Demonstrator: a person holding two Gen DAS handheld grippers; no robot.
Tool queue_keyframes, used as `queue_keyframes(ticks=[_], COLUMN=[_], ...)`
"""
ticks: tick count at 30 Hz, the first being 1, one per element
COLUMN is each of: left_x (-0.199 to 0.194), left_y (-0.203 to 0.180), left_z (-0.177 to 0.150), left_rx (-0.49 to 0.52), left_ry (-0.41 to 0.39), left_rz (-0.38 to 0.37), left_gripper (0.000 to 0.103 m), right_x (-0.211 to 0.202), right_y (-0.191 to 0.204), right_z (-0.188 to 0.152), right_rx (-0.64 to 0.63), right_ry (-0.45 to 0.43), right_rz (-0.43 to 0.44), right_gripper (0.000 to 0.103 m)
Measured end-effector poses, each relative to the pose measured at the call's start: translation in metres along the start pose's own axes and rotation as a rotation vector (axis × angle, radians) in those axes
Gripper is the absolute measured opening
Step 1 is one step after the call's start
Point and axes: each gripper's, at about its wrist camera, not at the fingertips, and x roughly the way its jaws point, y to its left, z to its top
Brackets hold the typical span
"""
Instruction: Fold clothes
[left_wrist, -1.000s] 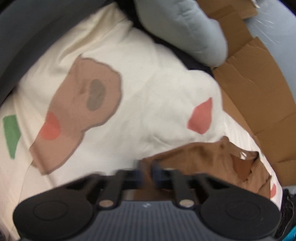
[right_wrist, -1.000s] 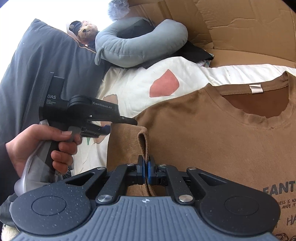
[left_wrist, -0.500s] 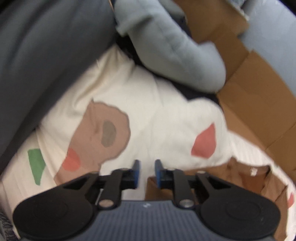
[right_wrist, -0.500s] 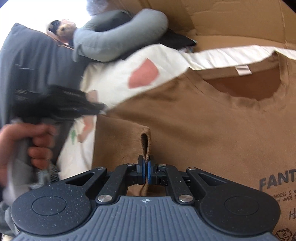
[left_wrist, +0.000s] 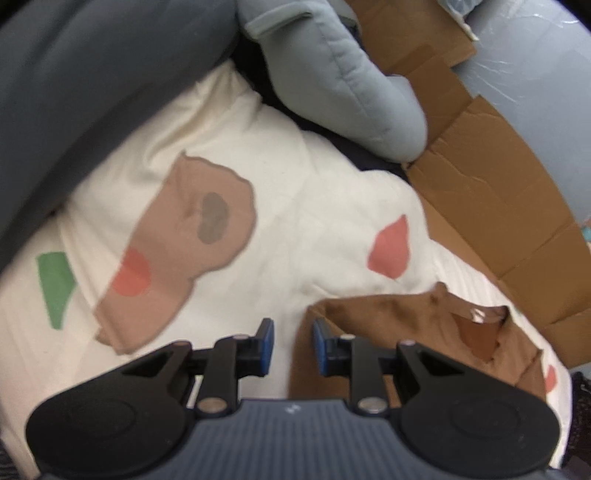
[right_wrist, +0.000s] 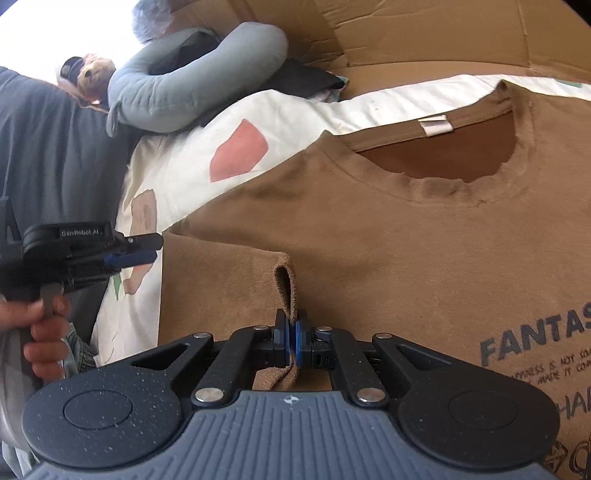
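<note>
A brown T-shirt (right_wrist: 388, 236) lies face up on a cream patterned bedspread (left_wrist: 314, 206), neckline toward twelve o'clock in the right wrist view, its sleeve doubled inward at nine o'clock. The right tool (right_wrist: 291, 341) is clamped tight on a pinched ridge of that folded sleeve (right_wrist: 284, 284). The left tool (left_wrist: 290, 341), held in a person's hand (right_wrist: 40, 325), hangs just off the shirt's edge at nine o'clock, its jaws having just parted to a narrow gap with nothing between them. The fold will likely sit best if the pinched fabric is laid flat before release, its edge parallel to the shirt's side. An opened cardboard box (right_wrist: 424, 33) stands at twelve o'clock; its contents cannot be made out. A grey neck pillow (right_wrist: 192, 88) rests at eleven o'clock.
</note>
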Motion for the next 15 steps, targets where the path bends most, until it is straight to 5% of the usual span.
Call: queue_keyframes(ticks=[7, 9, 15], left_x=[0.018, 0.021, 0.023], left_y=[-0.013, -0.012, -0.016], left_z=[-0.005, -0.005, -0.007], left_rx=[0.06, 0.064, 0.118], left_ry=[-0.003, -0.013, -0.044], left_rz=[0.037, 0.053, 0.113], left_gripper=[0.023, 0.011, 0.008], right_x=[-0.001, -0.003, -0.008], right_y=[0.001, 0.001, 0.001], right_z=[-0.002, -0.001, 0.002], right_rx=[0.015, 0.017, 0.047], right_ry=[0.009, 0.003, 0.02], right_rz=[-0.019, -0.021, -0.006], right_gripper=[0.001, 0.001, 0.0])
